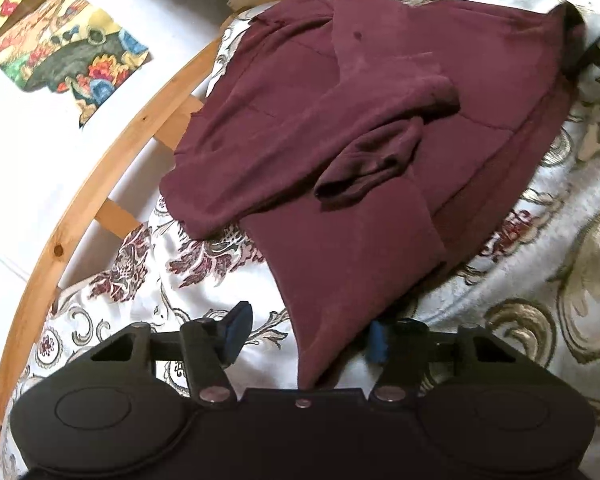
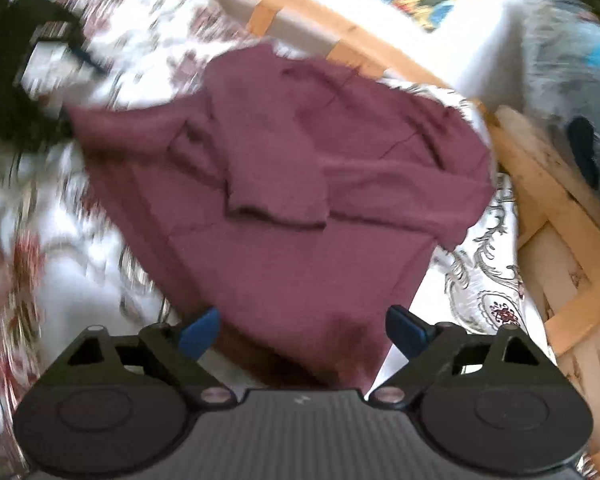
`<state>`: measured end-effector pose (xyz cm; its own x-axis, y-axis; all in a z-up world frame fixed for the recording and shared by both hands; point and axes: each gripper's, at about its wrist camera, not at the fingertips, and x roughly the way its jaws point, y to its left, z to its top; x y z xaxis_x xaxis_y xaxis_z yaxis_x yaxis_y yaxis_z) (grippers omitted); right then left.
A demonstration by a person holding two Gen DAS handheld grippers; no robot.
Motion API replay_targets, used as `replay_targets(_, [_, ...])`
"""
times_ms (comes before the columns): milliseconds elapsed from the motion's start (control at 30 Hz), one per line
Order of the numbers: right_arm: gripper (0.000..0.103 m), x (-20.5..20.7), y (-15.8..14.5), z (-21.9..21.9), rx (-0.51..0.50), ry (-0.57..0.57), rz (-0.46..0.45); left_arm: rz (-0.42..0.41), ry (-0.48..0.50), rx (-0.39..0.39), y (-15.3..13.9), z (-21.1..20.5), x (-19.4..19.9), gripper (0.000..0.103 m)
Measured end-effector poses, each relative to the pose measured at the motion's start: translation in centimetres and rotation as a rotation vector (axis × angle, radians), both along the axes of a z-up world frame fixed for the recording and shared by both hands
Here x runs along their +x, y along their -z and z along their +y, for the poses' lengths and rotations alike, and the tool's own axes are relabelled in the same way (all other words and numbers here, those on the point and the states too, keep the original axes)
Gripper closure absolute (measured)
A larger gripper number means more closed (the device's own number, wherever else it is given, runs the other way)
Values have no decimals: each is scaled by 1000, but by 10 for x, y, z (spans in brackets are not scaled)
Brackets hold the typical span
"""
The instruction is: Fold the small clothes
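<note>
Floral bedspread (image 1: 540, 264), soft maroon top (image 1: 340, 128) — sleeves crossed, rumpled

One maroon long-sleeved fabric top (image 1: 340, 128) with two sleeves folded across its front, one white floral-patterned bedspread (image 1: 540, 280), one curved wooden slatted bed frame (image 1: 100, 184), two black grippers, left (image 1: 306, 338) and right (image 2: 302, 330).

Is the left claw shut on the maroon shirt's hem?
No. In the left wrist view the left claw is open, its blue pads apart on either side of the maroon shirt hem, not pinching it.
</note>
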<state>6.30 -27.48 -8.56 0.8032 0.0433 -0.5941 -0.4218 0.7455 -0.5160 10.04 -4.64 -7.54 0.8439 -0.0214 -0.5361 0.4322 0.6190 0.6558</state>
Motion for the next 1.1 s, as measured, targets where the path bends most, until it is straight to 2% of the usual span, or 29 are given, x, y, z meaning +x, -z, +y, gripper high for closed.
replay_targets(67, [15, -2, 3, 4, -42, -5, -20, -1, 0, 0, 0, 0, 0, 52])
replay_targets(167, [31, -1, 3, 5, -45, 2, -44, 5, 7, 7, 2, -3, -1, 63])
replay_targets(233, [49, 0, 3, 5, -39, 8, -27, 11, 11, 7, 3, -4, -2, 70])
replay_targets(300, [88, 2, 3, 0, -27, 18, 1, 21, 11, 3, 3, -5, -3, 79])
replay_targets(400, [99, 0, -7, -10, -2, 65, -16, 46, 0, -27, 3, -3, -3, 89])
replay_targets(533, [99, -10, -32, -37, 142, 190, -66, 59, -27, -61, 4, 0, -4, 94])
replay_targets(667, [99, -21, -39, -67, 198, 335, -108, 67, -24, -57, 4, 2, -4, 96])
replay_targets(767, [99, -23, -44, -90, 305, 397, -90, 74, -17, -49, 3, 2, -3, 96])
replay_targets(867, [99, -19, -41, -94, 314, 375, -36, 76, -18, -48, 3, 2, -2, 96])
replay_targets(933, [88, -17, -35, -84, 266, 353, -17, 78, -21, -52, 3, 2, -2, 96])
replay_targets(1000, [56, -20, -34, -71, 219, 314, -24, 79, -25, -55, 3, 2, -2, 96])
replay_targets(1100, [32, -24, -29, -56, 168, 229, -19, 81, -28, -58, 4, 2, -1, 96])
